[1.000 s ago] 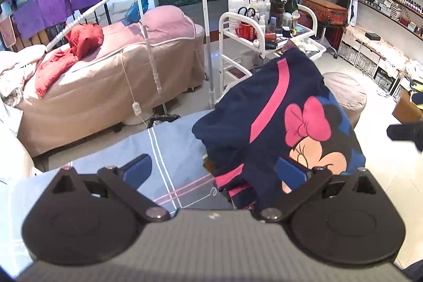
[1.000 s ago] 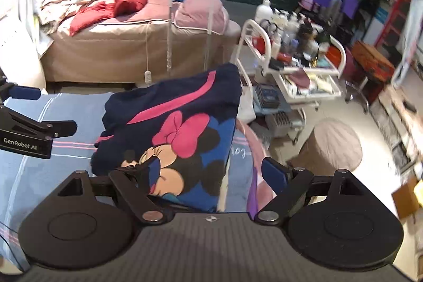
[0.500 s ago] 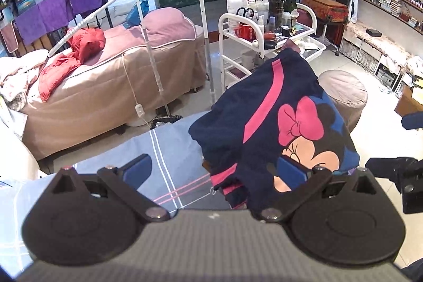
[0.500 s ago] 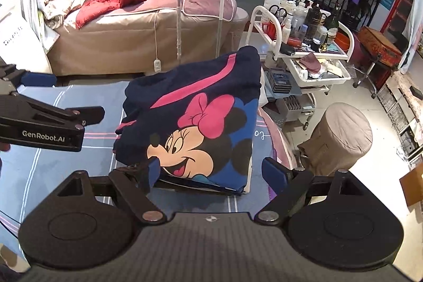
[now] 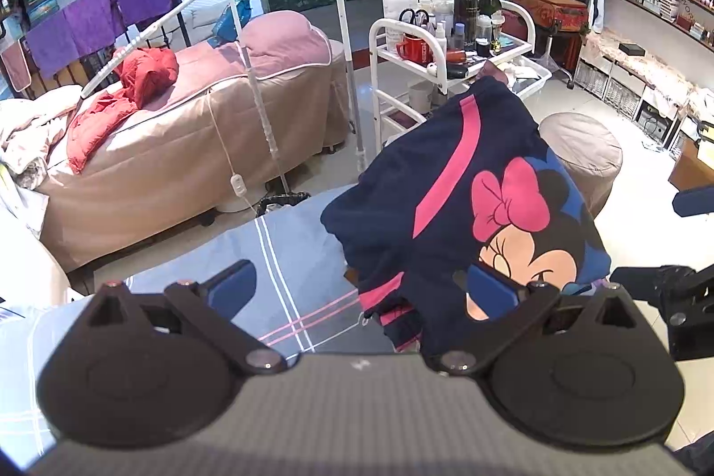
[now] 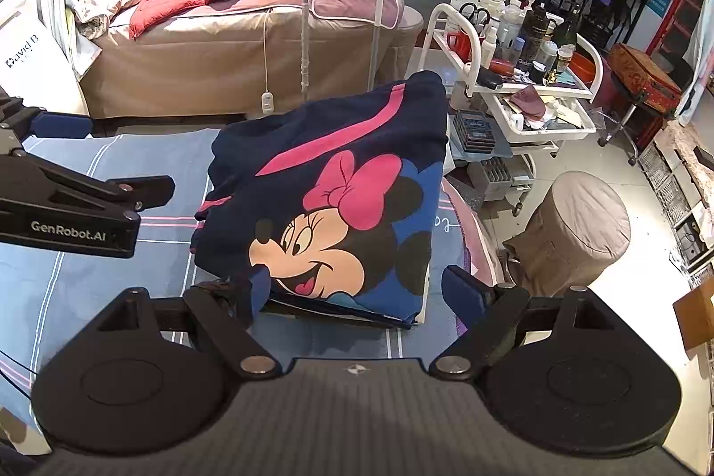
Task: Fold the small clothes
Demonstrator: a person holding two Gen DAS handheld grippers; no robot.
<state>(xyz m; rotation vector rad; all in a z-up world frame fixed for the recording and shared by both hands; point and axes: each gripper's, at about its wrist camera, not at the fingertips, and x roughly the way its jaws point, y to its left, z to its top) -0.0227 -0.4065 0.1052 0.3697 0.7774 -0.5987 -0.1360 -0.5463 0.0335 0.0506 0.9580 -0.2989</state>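
A folded navy garment [image 5: 468, 186] [image 6: 339, 181] with a pink stripe and a cartoon mouse print lies on the blue striped cover [image 5: 276, 253] [image 6: 111, 297]. My left gripper [image 5: 361, 284] is open; its right pad overlaps the garment's near left edge and its left pad is over bare cover. My right gripper [image 6: 352, 291] is open at the garment's near edge, and a cloth corner partly hides its left finger. From the right wrist view, the left gripper [image 6: 67, 204] sits just left of the garment. The left wrist view has the right gripper [image 5: 669, 297] at the far right.
A white trolley [image 5: 446, 43] [image 6: 513, 43] crowded with bottles stands just beyond the garment. A tan massage bed [image 5: 201, 119] [image 6: 223, 43] with a red jacket is behind. A round covered stool [image 5: 580, 150] [image 6: 580, 226] stands on the floor to the right.
Both grippers have drawn back from the garment, which now shows its whole printed face lying flat. The left gripper has slid closer to the garment's left side.
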